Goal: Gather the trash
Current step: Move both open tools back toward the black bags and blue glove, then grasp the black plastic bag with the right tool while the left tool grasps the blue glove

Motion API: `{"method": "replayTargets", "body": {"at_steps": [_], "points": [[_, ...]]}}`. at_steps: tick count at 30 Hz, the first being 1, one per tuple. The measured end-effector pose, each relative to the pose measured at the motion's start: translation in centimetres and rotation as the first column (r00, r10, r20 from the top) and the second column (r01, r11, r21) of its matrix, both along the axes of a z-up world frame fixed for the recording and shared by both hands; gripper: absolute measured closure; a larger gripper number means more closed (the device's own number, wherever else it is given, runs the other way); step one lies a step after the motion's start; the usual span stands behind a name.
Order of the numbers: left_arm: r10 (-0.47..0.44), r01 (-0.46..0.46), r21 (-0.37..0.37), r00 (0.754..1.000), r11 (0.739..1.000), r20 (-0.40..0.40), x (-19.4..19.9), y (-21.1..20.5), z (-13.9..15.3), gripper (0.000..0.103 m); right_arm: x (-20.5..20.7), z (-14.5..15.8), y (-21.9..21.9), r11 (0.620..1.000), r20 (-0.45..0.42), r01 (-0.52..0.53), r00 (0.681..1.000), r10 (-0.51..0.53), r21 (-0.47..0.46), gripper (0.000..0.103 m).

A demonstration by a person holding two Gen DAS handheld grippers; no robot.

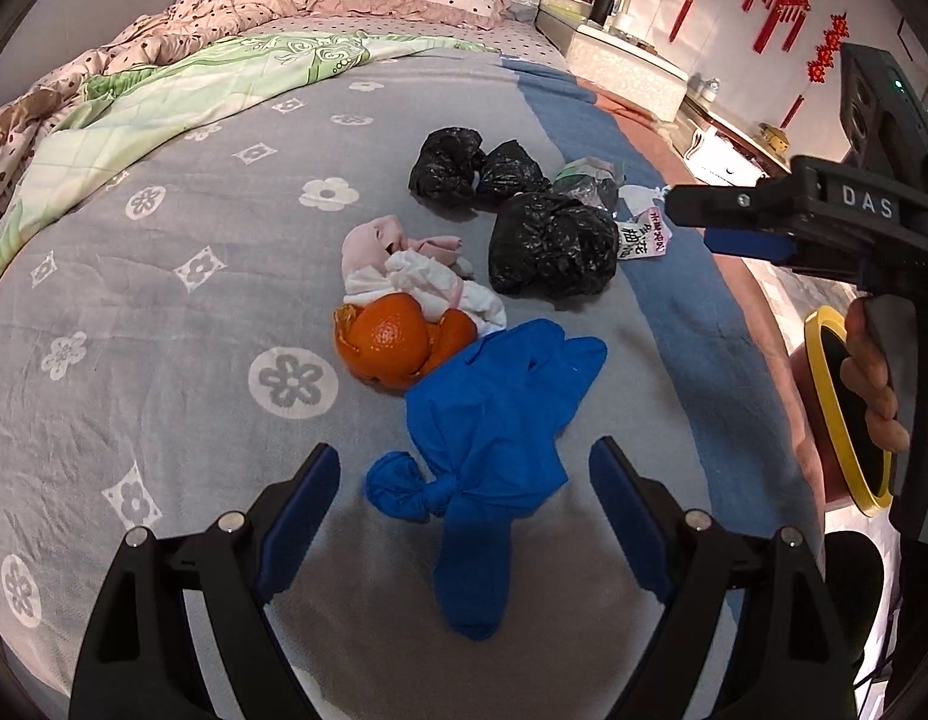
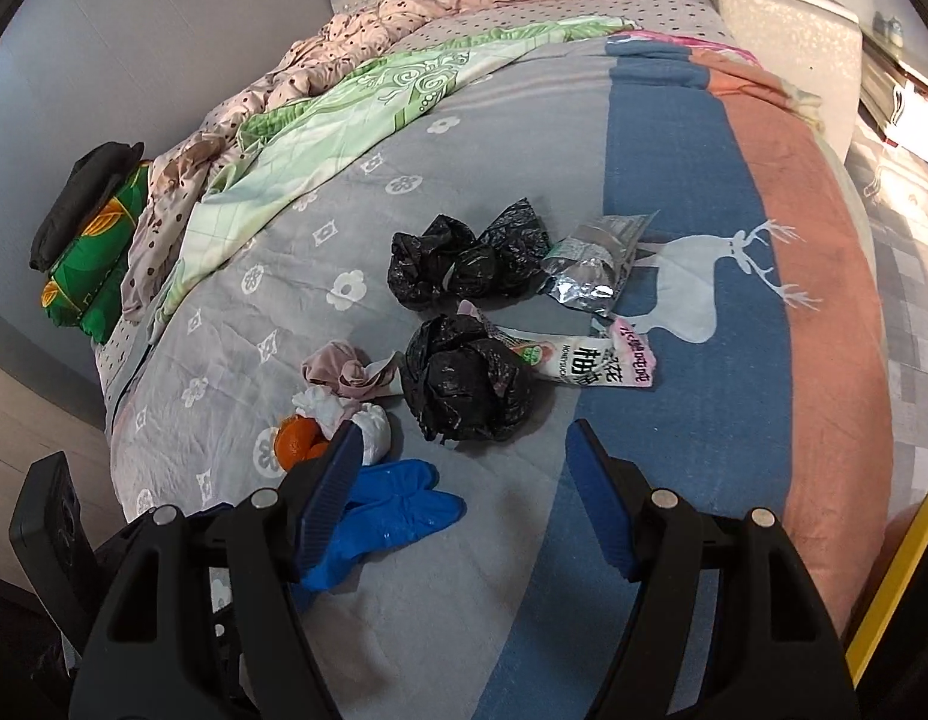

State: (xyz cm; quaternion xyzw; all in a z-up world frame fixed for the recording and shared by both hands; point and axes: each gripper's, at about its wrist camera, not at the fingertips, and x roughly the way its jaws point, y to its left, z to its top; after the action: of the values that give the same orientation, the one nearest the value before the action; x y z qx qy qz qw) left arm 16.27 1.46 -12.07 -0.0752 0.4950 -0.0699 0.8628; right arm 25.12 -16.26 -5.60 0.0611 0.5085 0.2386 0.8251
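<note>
Black bags [image 2: 458,330]: 3; blue gloves [image 1: 481,420]: 1.

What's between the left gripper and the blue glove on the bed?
Nothing visible. The left gripper is open above the bedspread, and the blue glove lies straight ahead with its knotted end between the fingers. The orange peel touches the glove's far edge, not the near side.

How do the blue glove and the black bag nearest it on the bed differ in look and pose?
The blue glove lies spread flat, with a knot tied at one end; the black bag is crumpled into a rounded lump. The glove is matte, bright blue; the bag is glossy, wrinkled black. The glove touches the orange peel; the bag touches a printed wrapper. Both lie loose on the grey flowered blanket, ungripped.
</note>
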Motion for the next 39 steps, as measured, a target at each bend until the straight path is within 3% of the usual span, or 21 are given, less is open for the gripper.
{"method": "replayTargets", "body": {"at_steps": [8,11,14,19,25,39], "points": [[0.011,-0.011,-0.02,1.0,1.0,-0.011,1.1,-0.1,-1.5,0.022,2.6,-2.4,3.1,0.999,-0.042,-0.028,0.999,0.026,-0.046,0.038],[0.012,-0.012,-0.03,1.0,0.999,-0.009,1.5,-0.2,-1.8,0.027,3.3,-3.7,3.8,0.998,-0.062,-0.032,0.998,0.028,-0.058,0.042],[0.008,-0.008,-0.034,1.0,0.999,-0.007,1.9,-0.4,-2.0,0.036,4.0,-4.8,4.1,0.997,-0.078,-0.026,0.997,0.02,-0.072,0.046],[-0.013,0.013,-0.016,1.0,1.0,-0.006,2.2,-1.0,-2.4,0.061,4.7,-6.4,4.8,0.996,-0.098,-0.036,0.995,0.028,-0.082,0.057],[-0.013,0.013,-0.012,1.0,1.0,0.0,2.1,-0.8,-2.2,0.081,4.7,-6.6,5.4,0.995,-0.09,-0.052,0.995,0.044,-0.08,0.07],[-0.034,0.035,-0.024,0.999,0.999,0.022,0.3,-0.8,-0.1,0.09,3.1,-3.9,3.1,0.999,-0.051,-0.012,0.999,0.01,-0.035,0.075]]}}
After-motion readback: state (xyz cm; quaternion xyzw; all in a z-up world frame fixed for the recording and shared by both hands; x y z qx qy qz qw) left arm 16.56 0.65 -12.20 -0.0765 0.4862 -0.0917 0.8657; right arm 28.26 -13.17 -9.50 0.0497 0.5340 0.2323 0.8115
